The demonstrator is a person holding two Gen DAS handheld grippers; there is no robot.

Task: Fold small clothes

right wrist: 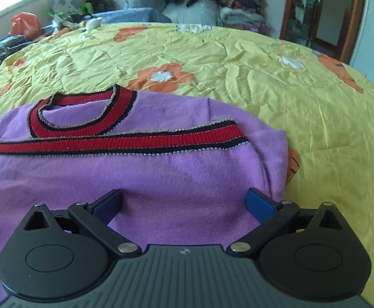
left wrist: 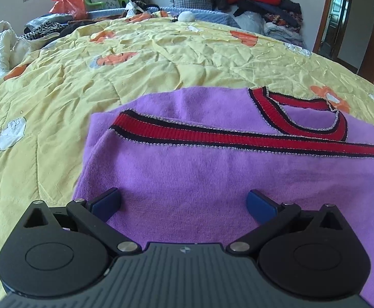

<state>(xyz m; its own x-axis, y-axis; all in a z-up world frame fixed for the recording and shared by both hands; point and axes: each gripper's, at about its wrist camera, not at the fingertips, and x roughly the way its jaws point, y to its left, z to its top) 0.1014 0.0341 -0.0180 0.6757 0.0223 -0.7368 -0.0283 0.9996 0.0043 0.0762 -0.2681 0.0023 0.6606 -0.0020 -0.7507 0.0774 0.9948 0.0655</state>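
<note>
Purple sweater (left wrist: pixel 212 169) flat on yellow bedspread (left wrist: pixel 58 97), bottom part apparently folded up to the collar (left wrist: pixel 302 113). Sides not yet folded in. Left claw (left wrist: pixel 184 200) and right claw (right wrist: pixel 184 200) spread wide above near edge, gripping nothing. Roughly half done.

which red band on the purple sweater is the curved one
The collar band at the neck opening loops round; the other red stripe runs straight across the sweater.
</note>
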